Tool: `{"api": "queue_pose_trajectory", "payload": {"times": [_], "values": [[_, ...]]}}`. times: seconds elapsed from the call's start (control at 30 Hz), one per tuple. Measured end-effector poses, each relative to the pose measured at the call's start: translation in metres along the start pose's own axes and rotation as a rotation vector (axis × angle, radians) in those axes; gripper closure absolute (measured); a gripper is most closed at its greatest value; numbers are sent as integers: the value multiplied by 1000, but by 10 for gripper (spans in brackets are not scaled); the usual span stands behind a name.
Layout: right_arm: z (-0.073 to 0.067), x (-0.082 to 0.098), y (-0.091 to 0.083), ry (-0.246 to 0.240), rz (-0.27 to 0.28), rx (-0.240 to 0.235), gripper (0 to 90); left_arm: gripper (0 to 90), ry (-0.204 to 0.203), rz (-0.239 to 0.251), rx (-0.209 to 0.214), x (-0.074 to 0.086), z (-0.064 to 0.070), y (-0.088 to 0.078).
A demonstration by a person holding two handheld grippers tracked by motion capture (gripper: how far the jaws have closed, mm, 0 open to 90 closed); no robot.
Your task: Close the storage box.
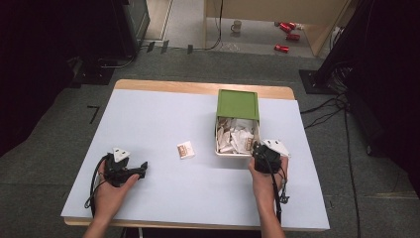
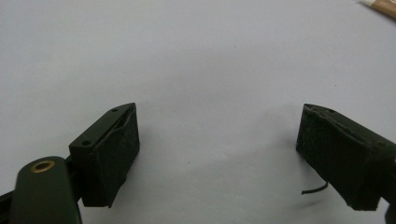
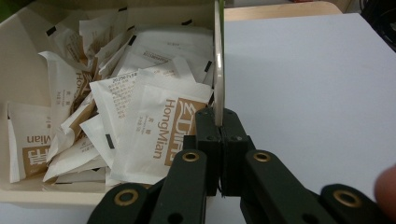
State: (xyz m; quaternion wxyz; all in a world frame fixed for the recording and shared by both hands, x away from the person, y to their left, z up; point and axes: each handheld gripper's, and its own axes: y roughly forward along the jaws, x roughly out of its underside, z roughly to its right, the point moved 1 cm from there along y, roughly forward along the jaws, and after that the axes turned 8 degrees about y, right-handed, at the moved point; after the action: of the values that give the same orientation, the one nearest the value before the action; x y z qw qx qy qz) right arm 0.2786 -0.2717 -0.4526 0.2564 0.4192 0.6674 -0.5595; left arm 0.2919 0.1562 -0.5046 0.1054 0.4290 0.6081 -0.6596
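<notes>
A cream box (image 1: 216,140) with a green lid (image 1: 238,104) slid to its far half stands right of the table's centre. It holds several white and brown sachets (image 1: 236,136). My right gripper (image 1: 258,149) is at the box's near right corner. In the right gripper view that gripper (image 3: 219,122) is shut on the thin right wall (image 3: 218,60) of the box, with the sachets (image 3: 154,121) just left of it. One loose sachet (image 1: 185,149) lies on the table left of the box. My left gripper (image 1: 144,169) rests at the near left, and its view shows it (image 2: 219,140) open with nothing between the jaws.
The white table top (image 1: 163,119) has a wooden far edge. A corner of the loose sachet (image 2: 380,7) peeks in at the top right of the left gripper view. Red cans (image 1: 287,29) and a mug (image 1: 236,26) lie on the floor beyond the table.
</notes>
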Motion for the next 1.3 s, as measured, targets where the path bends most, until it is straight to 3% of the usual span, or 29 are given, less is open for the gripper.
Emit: {"api": "queue_pose_trajectory", "payload": {"times": [0.37, 0.53, 0.7, 0.9, 1.3], "values": [[5, -3, 7, 5, 9, -38, 879, 137, 2, -1, -1, 0, 0, 0], [9, -2, -1, 23, 17, -83, 851, 138, 1, 1, -2, 0, 0, 0], [9, -5, -8, 20, 19, -95, 875, 138, 2, 1, -2, 0, 0, 0], [4, -9, -9, 12, 10, -56, 898, 138, 2, 0, -1, 0, 0, 0], [0, -20, 0, 9, -4, -33, 900, 137, 2, 0, -1, 0, 0, 0]]}}
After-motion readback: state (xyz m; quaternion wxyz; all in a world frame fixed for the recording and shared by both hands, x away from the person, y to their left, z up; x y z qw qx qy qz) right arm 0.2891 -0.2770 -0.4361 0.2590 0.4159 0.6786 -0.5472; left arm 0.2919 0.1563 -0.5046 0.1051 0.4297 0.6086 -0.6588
